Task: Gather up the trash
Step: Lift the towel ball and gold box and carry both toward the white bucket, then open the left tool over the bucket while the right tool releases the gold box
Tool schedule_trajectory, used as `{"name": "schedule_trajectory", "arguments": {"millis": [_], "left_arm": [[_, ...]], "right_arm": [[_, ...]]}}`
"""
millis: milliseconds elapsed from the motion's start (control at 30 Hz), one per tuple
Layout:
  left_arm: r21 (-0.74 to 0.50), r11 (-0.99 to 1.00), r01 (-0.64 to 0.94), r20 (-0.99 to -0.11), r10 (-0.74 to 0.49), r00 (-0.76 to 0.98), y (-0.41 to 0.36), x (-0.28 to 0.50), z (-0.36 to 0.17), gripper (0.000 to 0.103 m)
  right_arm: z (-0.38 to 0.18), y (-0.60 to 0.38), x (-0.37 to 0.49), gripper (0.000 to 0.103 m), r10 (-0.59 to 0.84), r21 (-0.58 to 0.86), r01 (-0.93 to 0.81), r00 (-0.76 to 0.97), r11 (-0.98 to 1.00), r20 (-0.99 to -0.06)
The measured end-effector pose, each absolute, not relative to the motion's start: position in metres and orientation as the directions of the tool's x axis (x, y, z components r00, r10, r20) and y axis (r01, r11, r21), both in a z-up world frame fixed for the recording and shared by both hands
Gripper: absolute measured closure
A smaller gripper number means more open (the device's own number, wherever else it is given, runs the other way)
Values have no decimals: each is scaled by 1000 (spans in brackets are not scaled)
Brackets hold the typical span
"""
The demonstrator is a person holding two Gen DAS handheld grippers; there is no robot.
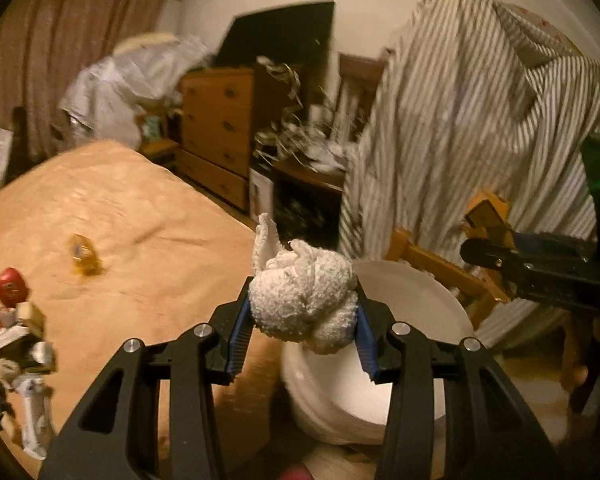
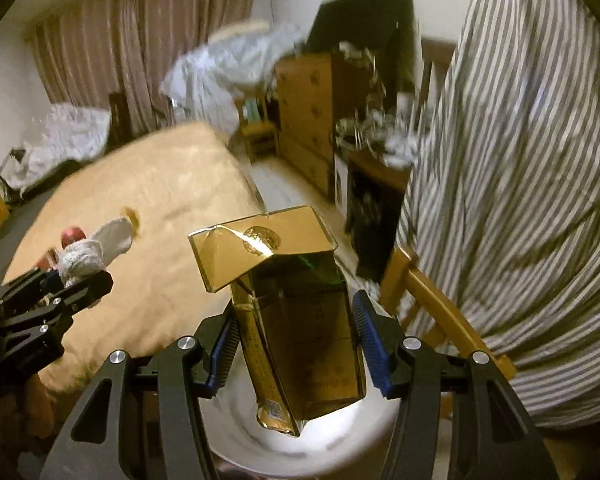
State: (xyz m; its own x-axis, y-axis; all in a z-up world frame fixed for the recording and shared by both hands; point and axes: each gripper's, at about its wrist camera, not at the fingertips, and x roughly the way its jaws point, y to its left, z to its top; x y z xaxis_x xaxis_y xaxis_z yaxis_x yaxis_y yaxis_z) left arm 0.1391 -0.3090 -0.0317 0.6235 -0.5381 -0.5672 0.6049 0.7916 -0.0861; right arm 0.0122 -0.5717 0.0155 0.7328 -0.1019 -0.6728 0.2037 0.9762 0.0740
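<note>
My left gripper (image 1: 304, 316) is shut on a crumpled white paper towel (image 1: 304, 300) and holds it above the near rim of a white round bin (image 1: 428, 304). My right gripper (image 2: 296, 344) is shut on a gold carton (image 2: 296, 320) with an open flap, held over the white bin (image 2: 268, 440). The right gripper also shows at the right edge of the left wrist view (image 1: 496, 256), and the left gripper with its towel at the left of the right wrist view (image 2: 76, 276). A gold wrapper (image 1: 84, 256) and a red wrapper (image 1: 11, 286) lie on the bed.
A bed with a tan blanket (image 1: 112, 216) lies to the left. A toy figure (image 1: 20, 360) stands at its near edge. A wooden chair (image 1: 440, 268) draped with striped cloth (image 1: 480, 120) stands right of the bin. A wooden dresser (image 1: 220, 128) is behind.
</note>
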Motion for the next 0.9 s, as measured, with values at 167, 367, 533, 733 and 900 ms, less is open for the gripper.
{"name": "schedule_trajectory", "arguments": {"millis": [167, 367, 533, 733, 900], "left_arm": [[-116, 736, 667, -648, -565, 510, -344, 148, -50, 60], [-114, 681, 724, -730, -551, 403, -377, 156, -67, 60], [-113, 649, 752, -792, -516, 326, -394, 166, -85, 60], [-107, 649, 753, -811, -495, 311, -397, 174, -97, 60], [-103, 655, 748, -812, -490, 317, -395, 179, -100, 59]], "right_arm": [[-8, -602, 42, 47, -33, 79, 155, 610, 985, -791], [-36, -602, 65, 47, 32, 108, 124, 499, 986, -866], [-56, -602, 67, 47, 51, 120, 130, 441, 984, -896], [-64, -604, 62, 47, 62, 128, 125, 432, 984, -900], [-68, -602, 65, 47, 74, 140, 123, 436, 982, -897]]}}
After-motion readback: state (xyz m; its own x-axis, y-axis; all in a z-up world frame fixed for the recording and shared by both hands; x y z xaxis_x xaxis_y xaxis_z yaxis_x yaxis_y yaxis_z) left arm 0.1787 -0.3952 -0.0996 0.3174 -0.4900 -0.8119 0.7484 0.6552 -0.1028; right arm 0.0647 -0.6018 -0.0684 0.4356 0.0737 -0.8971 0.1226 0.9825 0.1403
